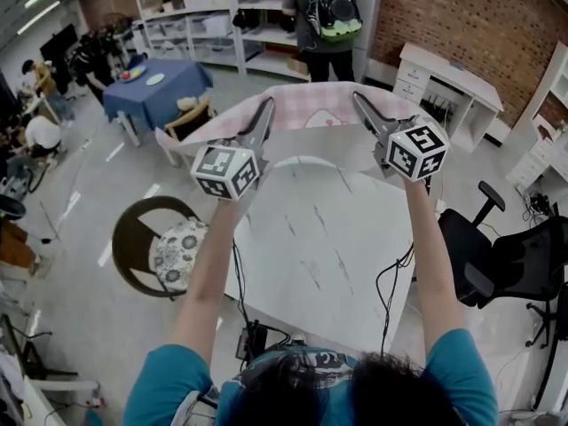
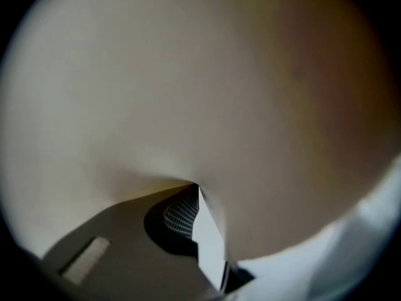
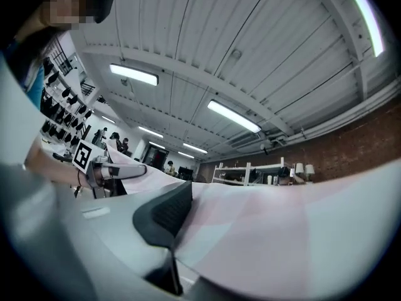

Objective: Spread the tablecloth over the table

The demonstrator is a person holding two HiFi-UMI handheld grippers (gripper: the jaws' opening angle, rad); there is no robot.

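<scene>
Left gripper: my left gripper (image 1: 264,116) is raised over the far side of the table, jaws pinched together on the hem of the tablecloth. In its own view the fabric fills nearly everything, and only one dark ribbed pad (image 2: 180,213) peeks out under the fold.
Right gripper: my right gripper (image 1: 362,105) is up at about the same height, clamped on the same hem. I see one dark pad (image 3: 164,213); the other jaw lies under the fabric.
Tablecloth: the pink checked tablecloth (image 1: 311,106) is stretched in the air between the two grippers, over the table's far edge.
Table: the white marbled table (image 1: 328,238) sits directly below my arms.
Left of table: a chair with a floral cushion (image 1: 177,251), just beside the edge.
Right of table: a black office chair (image 1: 506,256).
Beyond the cloth: a person with a backpack (image 1: 330,16) stands at white shelves; a blue-covered table (image 1: 155,87) sits off to the left.
</scene>
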